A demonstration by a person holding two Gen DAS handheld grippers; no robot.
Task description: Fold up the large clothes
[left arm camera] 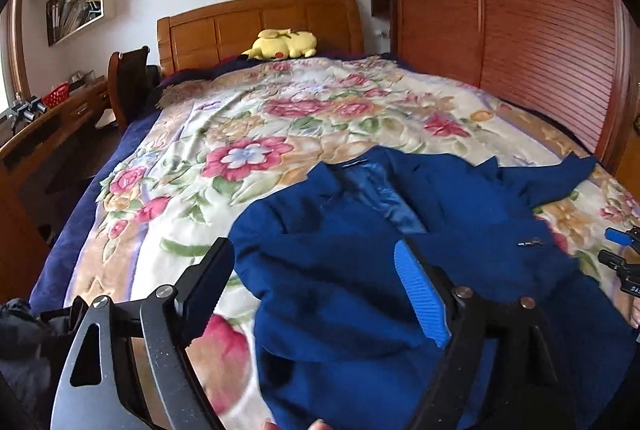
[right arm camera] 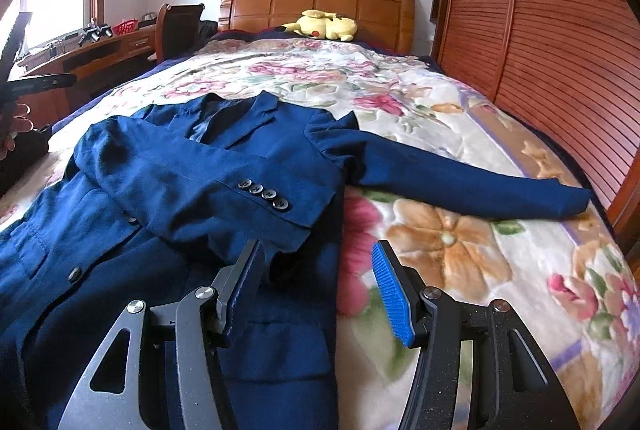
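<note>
A dark blue suit jacket [right arm camera: 168,190] lies front up on the floral blanket [right arm camera: 460,242]. One sleeve is folded across the chest, its cuff with several buttons [right arm camera: 262,194] near the jacket's right edge. The other sleeve [right arm camera: 472,186] stretches out flat to the right. My right gripper [right arm camera: 316,270] is open and empty, just above the jacket's right edge. In the left wrist view the jacket [left arm camera: 360,250] fills the lower middle. My left gripper [left arm camera: 316,262] is open and empty above its left shoulder area. The right gripper [left arm camera: 620,254] shows at the right edge there.
A yellow plush toy [left arm camera: 282,44] lies by the wooden headboard [left arm camera: 260,22]. A slatted wooden wardrobe [right arm camera: 560,30] runs along the bed's right side. A desk [right arm camera: 100,50] and chair [right arm camera: 178,26] stand to the left. A dark bundle [left arm camera: 20,342] sits at the bed's near left.
</note>
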